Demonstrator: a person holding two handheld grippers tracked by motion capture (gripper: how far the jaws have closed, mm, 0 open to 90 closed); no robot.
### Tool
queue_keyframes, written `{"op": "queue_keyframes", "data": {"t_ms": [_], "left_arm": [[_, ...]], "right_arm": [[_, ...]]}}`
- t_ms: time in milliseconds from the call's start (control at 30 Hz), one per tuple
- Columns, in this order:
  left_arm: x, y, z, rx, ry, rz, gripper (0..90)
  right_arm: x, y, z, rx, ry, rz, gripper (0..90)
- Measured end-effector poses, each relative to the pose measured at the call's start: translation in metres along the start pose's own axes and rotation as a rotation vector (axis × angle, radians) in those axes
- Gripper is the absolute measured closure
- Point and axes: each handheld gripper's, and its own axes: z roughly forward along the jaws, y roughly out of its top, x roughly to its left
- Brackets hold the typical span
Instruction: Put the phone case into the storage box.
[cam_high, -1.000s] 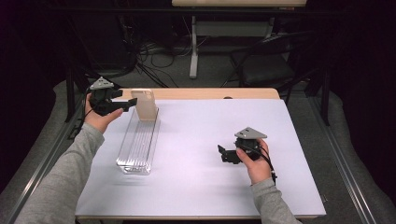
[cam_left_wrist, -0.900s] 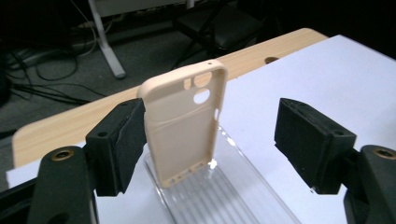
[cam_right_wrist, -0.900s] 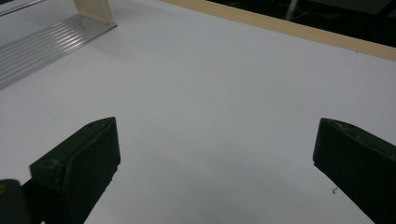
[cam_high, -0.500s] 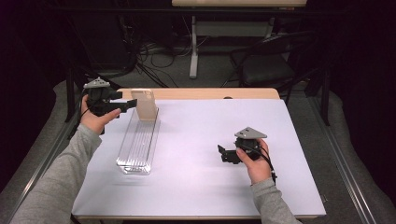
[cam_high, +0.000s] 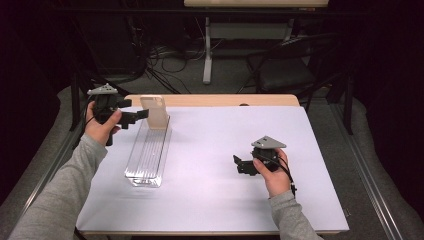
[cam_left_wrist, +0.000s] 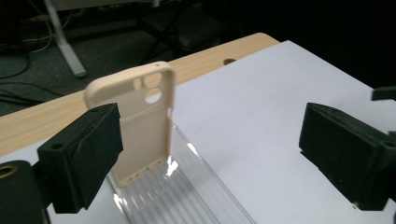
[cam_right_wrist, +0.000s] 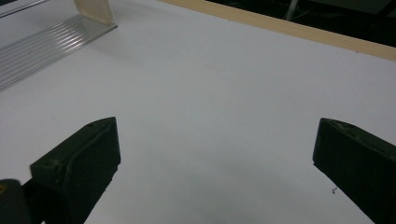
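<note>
At far end of clear ribbed tray (cam_high: 146, 159), beige phone case (cam_high: 154, 111) stands upright, camera cutouts at top. L gripper (cam_high: 141, 114) just beside case, jaws just been opening, now wide apart, nothing between pads; case sits free. R gripper (cam_high: 237, 165) low over white table (cam_high: 215, 200), well apart from tray, jaws spread, empty.

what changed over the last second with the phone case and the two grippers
The left gripper has just been opening its jaws and has drawn back a little from the phone case, which is no longer between them. The case stands upright in the clear tray as before. The right gripper kept still, open.
</note>
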Motion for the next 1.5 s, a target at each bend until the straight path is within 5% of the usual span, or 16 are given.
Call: {"op": "queue_keyframes", "data": {"t_ms": [667, 1100, 1233, 1500], "left_arm": [[-0.026, 0.002, 0.001, 0.066, 0.005, 0.073, 4.5], [-0.042, 0.002, 0.001, 0.079, -0.058, 0.08, 4.4], [-0.047, 0.001, -0.001, 0.055, -0.077, 0.078, 4.4], [-0.057, -0.002, -0.007, 0.035, -0.087, 0.103, 4.4]], "right_arm": [[0.002, 0.005, -0.004, -0.017, 0.026, -0.015, 0.0], [0.008, 0.013, -0.009, -0.014, 0.05, -0.006, 0.0], [0.01, 0.015, -0.012, -0.021, 0.066, -0.031, 0.0], [0.009, 0.021, -0.022, -0.043, 0.09, 0.005, 0.0]]}}
